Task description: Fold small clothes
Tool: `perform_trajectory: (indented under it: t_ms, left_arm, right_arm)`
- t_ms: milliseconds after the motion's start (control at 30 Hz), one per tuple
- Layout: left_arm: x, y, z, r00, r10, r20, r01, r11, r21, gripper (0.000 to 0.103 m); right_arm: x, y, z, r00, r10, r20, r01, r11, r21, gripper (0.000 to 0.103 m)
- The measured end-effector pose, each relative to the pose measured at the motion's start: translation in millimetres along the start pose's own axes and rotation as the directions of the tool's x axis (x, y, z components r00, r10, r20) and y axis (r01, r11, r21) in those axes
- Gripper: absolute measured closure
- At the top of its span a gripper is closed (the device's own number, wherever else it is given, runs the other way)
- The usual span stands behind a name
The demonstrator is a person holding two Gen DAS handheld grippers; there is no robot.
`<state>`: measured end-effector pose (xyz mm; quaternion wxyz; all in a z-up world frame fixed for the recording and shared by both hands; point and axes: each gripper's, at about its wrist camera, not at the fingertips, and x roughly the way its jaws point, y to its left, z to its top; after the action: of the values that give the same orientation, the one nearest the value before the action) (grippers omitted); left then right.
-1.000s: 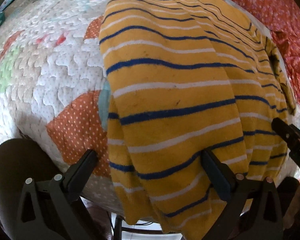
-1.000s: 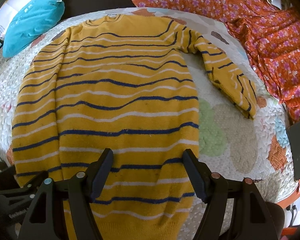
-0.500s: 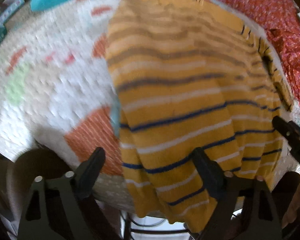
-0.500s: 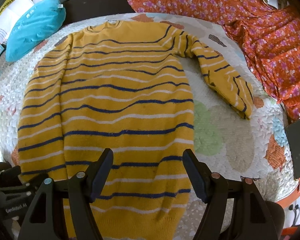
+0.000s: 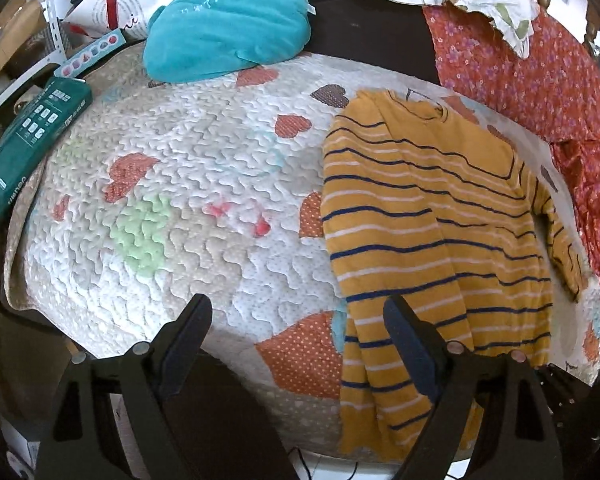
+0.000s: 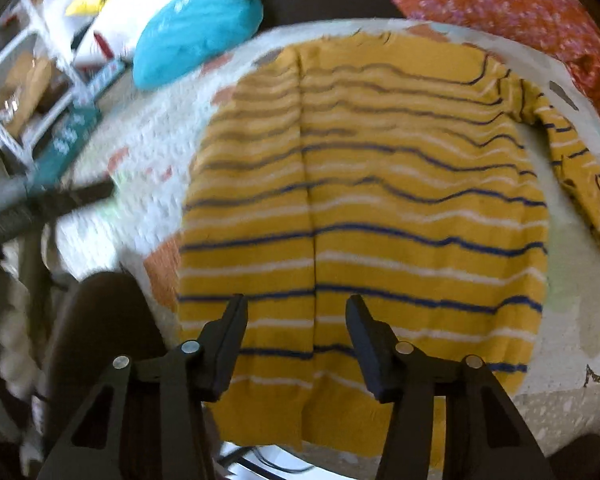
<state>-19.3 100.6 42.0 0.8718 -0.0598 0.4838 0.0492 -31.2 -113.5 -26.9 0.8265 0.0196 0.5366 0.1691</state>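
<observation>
While right claw (image 6: 296, 336) closes over sweater (image 6: 364, 220) hem, nothing gripped yet; left claw (image 5: 296, 332) apart, empty. Risk: single-layer pinch skews fold.

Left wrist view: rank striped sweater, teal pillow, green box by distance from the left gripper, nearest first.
From the left gripper:
1. Striped sweater, right side, its hem lying at the right finger.
2. Green box, far left edge of the quilt.
3. Teal pillow, top, beyond the quilt's far edge.
</observation>
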Motion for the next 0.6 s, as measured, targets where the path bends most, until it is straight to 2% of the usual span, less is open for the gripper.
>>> perform_trajectory:
  t_ms: [100, 300, 333, 367, 400, 467, 600]
  left_arm:
    - [0.4, -2.8, -4.7, 1.000, 0.014, 0.005, -0.014, 1.000, 0.013, 0.016]
    - [0.4, 1.0, -6.2, 1.000, 0.024, 0.014, -0.024, 1.000, -0.008, 0.016]
    - [-0.4, 2.5, -5.9, 0.999, 0.028, 0.018, -0.028, 1.000, -0.009, 0.016]
    - [-1.5, 4.6, -5.2, 0.999, 0.028, 0.022, -0.028, 1.000, -0.014, 0.016]
    - [-3.3, 8.2, -4.0, 0.999, 0.022, 0.026, -0.021, 0.999, -0.026, 0.016]
    - [-6.2, 17.2, -0.9, 0.999, 0.012, 0.033, -0.010, 0.998, -0.055, 0.016]
    - [-15.2, 44.4, 7.7, 0.998, -0.003, 0.061, 0.012, 0.991, -0.136, 0.016]
  right_arm:
    - [11.6, 3.5, -2.1, 0.999, -0.022, -0.030, 0.021, 1.000, -0.005, 0.048]
    - [24.3, 6.2, -2.8, 0.997, 0.007, -0.081, -0.007, 1.000, -0.001, 0.048]
    - [25.7, 7.8, -2.6, 0.997, 0.007, -0.082, -0.007, 1.000, -0.002, 0.052]
    - [24.6, 6.6, -3.6, 0.996, 0.009, -0.085, -0.009, 1.000, -0.001, 0.071]
    - [23.9, 6.2, -3.0, 0.995, 0.022, -0.094, -0.022, 1.000, 0.001, 0.085]
    - [17.2, 5.4, -0.1, 0.994, 0.057, -0.093, -0.055, 0.998, 0.021, 0.093]
    - [-5.4, 16.4, 17.3, 0.993, 0.103, -0.065, -0.102, 0.995, 0.009, 0.096]
